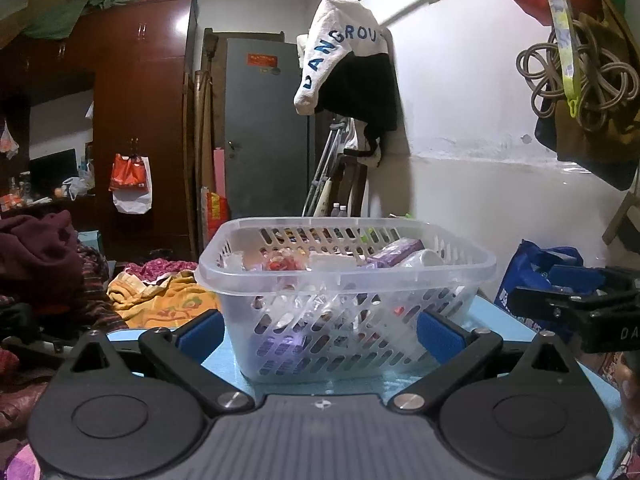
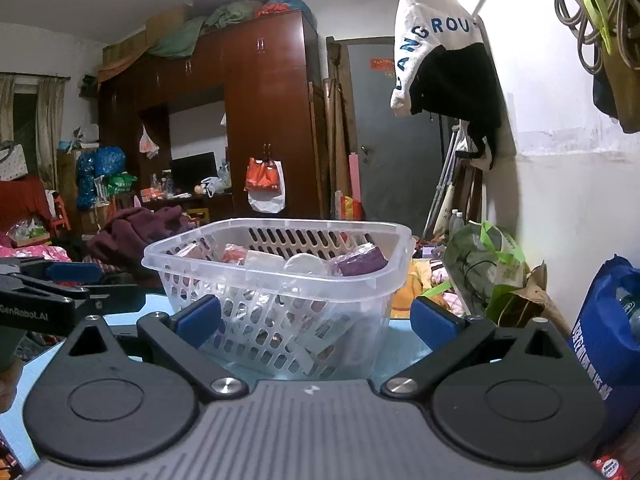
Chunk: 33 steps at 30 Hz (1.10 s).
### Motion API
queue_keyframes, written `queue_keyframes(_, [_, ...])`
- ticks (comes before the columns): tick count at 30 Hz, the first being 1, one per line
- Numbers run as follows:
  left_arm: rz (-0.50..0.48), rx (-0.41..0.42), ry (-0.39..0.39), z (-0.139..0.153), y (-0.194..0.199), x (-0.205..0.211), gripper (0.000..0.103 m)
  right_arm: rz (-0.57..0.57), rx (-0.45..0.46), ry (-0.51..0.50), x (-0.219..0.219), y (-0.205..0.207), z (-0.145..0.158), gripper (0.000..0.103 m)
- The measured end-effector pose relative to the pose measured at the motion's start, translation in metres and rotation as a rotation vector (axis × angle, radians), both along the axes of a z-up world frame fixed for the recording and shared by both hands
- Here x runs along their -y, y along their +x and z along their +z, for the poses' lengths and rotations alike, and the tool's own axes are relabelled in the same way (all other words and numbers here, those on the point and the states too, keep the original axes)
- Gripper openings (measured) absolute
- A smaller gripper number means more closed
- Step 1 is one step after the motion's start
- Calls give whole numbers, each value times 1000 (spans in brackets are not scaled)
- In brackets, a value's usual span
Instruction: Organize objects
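A clear slotted basket (image 1: 344, 280) filled with small packets is seen at centre frame on a light blue table (image 1: 504, 320), flanked by the left gripper (image 1: 320, 330) and right gripper (image 2: 316, 320), both spread wide and empty.

Left hand-held gripper (image 1: 320, 334) and right hand-held gripper (image 2: 316, 322) both level, spread wide, holding nothing.

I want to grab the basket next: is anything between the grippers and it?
Nothing visible. The clear basket sits on the blue table directly ahead of the open left gripper and open right gripper, with only bare tabletop between.
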<state>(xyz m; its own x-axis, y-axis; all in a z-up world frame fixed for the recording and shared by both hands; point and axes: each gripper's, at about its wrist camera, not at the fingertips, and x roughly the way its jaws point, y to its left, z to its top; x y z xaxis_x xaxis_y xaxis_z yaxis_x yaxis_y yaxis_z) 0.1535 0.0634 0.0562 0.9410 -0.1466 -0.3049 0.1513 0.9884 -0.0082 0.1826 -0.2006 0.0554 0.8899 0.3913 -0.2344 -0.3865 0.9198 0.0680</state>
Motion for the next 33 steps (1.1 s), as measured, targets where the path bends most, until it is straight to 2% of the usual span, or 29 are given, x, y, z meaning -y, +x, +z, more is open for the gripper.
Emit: queue_keyframes(33, [52, -29, -6, 6, 1, -3, 103, 3, -11, -33, -5, 0, 0, 103])
